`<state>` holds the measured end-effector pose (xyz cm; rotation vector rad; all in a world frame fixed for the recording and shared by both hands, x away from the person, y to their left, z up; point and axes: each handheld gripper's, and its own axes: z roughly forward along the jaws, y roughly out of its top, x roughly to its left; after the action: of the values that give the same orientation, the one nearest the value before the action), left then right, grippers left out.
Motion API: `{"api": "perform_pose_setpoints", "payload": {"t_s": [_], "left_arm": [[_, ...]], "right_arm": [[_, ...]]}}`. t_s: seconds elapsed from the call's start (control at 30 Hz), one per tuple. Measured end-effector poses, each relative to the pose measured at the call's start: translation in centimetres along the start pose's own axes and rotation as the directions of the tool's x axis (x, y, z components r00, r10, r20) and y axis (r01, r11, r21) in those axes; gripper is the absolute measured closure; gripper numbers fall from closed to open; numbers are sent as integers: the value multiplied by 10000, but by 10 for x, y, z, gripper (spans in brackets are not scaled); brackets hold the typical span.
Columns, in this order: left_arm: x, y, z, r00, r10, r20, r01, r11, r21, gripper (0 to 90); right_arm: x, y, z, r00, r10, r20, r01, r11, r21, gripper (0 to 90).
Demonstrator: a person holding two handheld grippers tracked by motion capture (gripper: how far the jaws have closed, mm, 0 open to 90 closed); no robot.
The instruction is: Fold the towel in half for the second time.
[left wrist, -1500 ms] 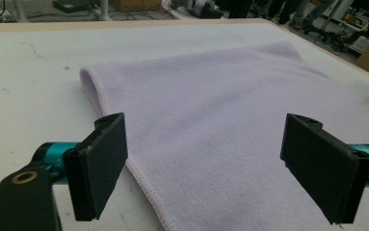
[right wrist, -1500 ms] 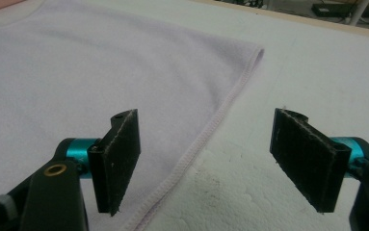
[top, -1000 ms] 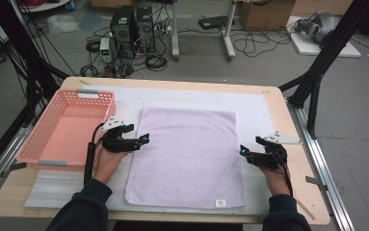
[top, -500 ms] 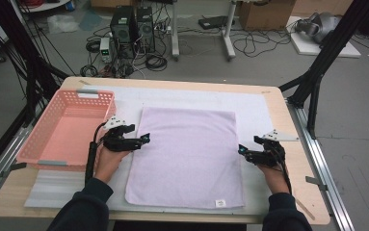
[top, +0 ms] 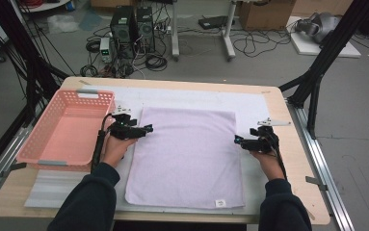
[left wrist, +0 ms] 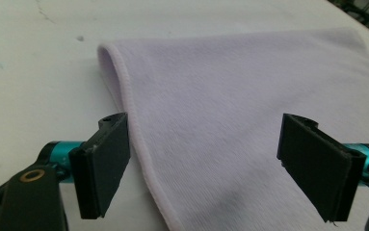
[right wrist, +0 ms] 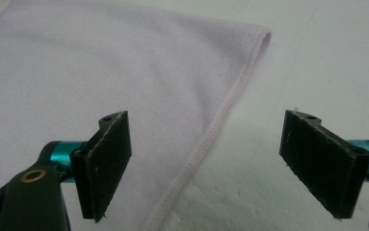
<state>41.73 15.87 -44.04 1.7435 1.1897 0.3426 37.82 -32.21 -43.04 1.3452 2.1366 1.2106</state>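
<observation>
A lilac towel [top: 187, 154] lies flat on the white mat [top: 196, 98]. My left gripper [top: 147, 129] is at the towel's left edge, past the middle toward the far corner. In the left gripper view the left gripper [left wrist: 206, 163] is open, and the hemmed edge of the towel [left wrist: 249, 96] runs between its jaws. My right gripper [top: 238, 140] is at the towel's right edge. Its jaws have just been opening. In the right gripper view the right gripper [right wrist: 206, 163] stands wide open over the hem of the towel [right wrist: 100, 62], pressing nothing.
A pink plastic basket [top: 52, 160] sits on the table's left side, close to my left hand. The wooden table [top: 295, 159] has a bare strip to the right of the mat. Computers and cables lie on the floor beyond the far edge.
Both hands have slid away from the person along the towel's side edges, toward its far corners. The towel has not moved.
</observation>
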Motion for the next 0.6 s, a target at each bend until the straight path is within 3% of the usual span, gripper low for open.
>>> {"api": "perform_pose_setpoints", "payload": {"t_s": [0.07,0.1,0.17,0.27,0.4,0.5,0.6], "left_arm": [[4,5,3,10000,-70,-2,70,9999,-146,188],[6,8,6,9998,-152,124,151,9999,42,192],[9,12,13,9997,-251,-82,253,9994,256,203],[11,17,20,10000,-83,-42,84,9992,394,214],[16,23,32,9993,25,-362,-2,9979,640,248],[22,23,41,9976,-254,-647,312,9953,916,279],[26,25,46,9940,-211,-1072,296,9964,790,336]], "right_arm": [[-2,6,7,10000,-65,-3,65,9999,110,174],[-3,8,11,9999,-110,14,110,9997,212,174],[-5,14,18,10000,-61,-18,61,9996,269,174],[-7,20,27,10000,22,36,-24,9992,404,175],[-10,27,39,9997,106,222,-118,9986,521,179],[-14,32,45,9982,406,435,-422,9985,358,234],[-17,35,50,9962,515,709,-540,9980,336,264]]}}
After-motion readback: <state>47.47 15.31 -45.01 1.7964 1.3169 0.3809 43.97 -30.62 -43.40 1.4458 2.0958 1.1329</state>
